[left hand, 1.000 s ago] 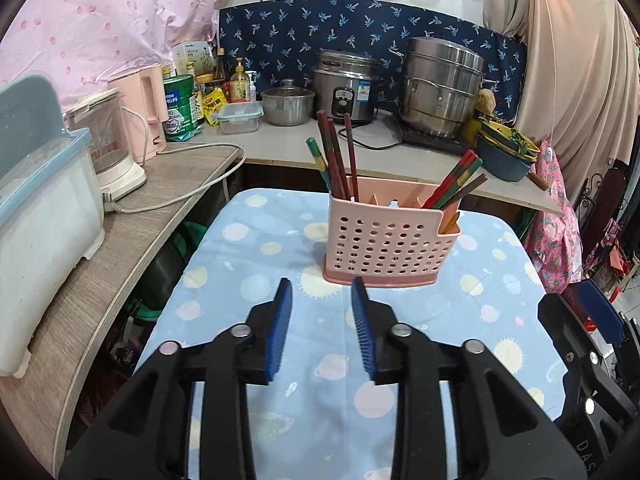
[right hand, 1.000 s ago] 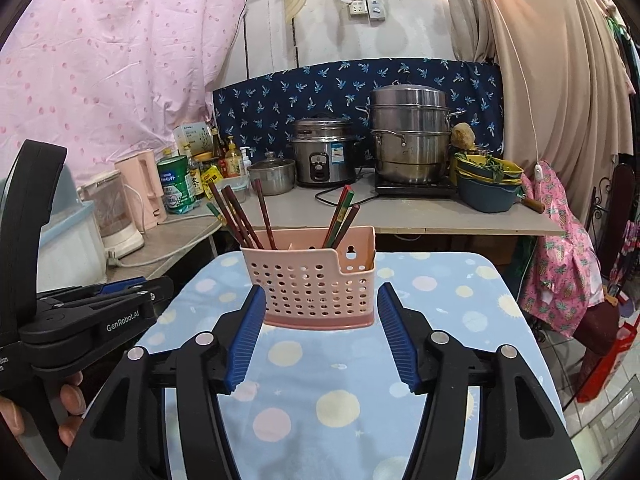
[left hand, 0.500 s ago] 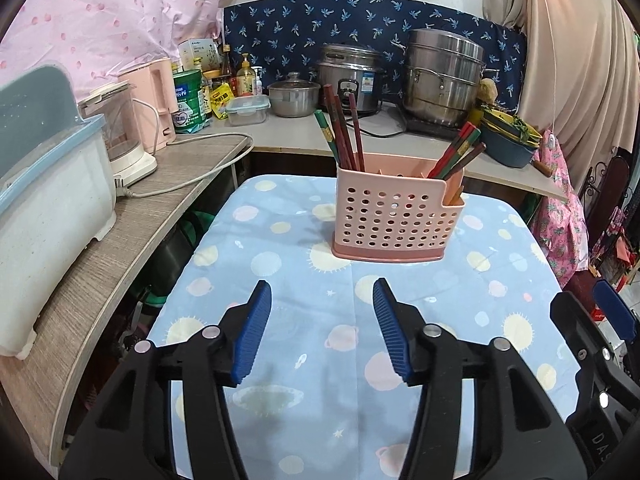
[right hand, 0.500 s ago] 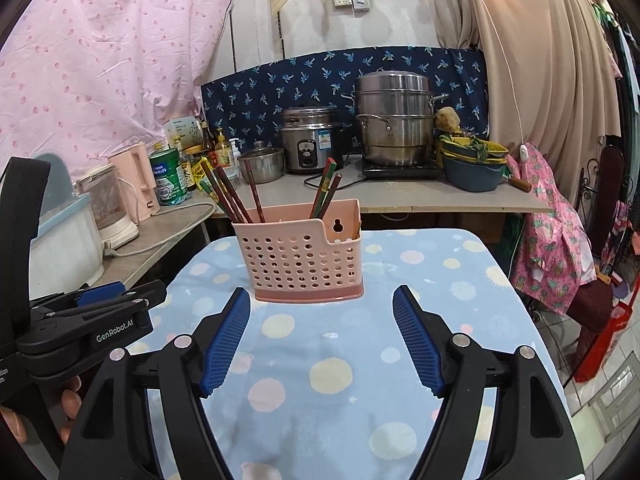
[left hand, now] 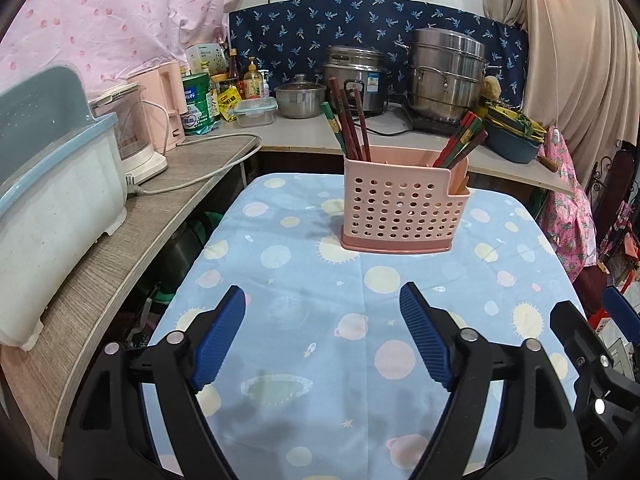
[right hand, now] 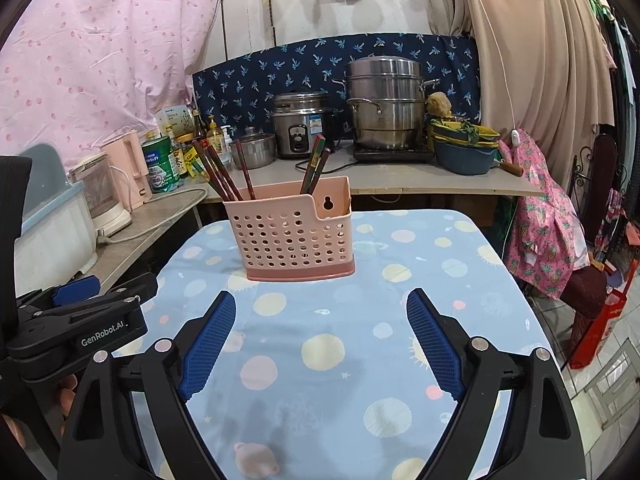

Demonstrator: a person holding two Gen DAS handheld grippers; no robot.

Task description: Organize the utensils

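— Where's the basket (left hand: 402, 200)?
— Upright near the table's (left hand: 304, 320) far edge, chopsticks (left hand: 348, 124) leaning at its left end, more chopsticks (left hand: 460, 144) at its right.
— And the grippers?
— Left gripper (left hand: 322, 338) and right gripper (right hand: 320, 344) both spread wide, empty, over the near edge.

The chopsticks (left hand: 349, 126) disappear below the rim of the pink perforated utensil holder (left hand: 396, 208), so their lower ends stay hidden. Writing on the green tin (left hand: 197, 102) is too small to read. The white storage bin (left hand: 48, 200) and the right gripper (left hand: 600, 344) run off the picture's edges.
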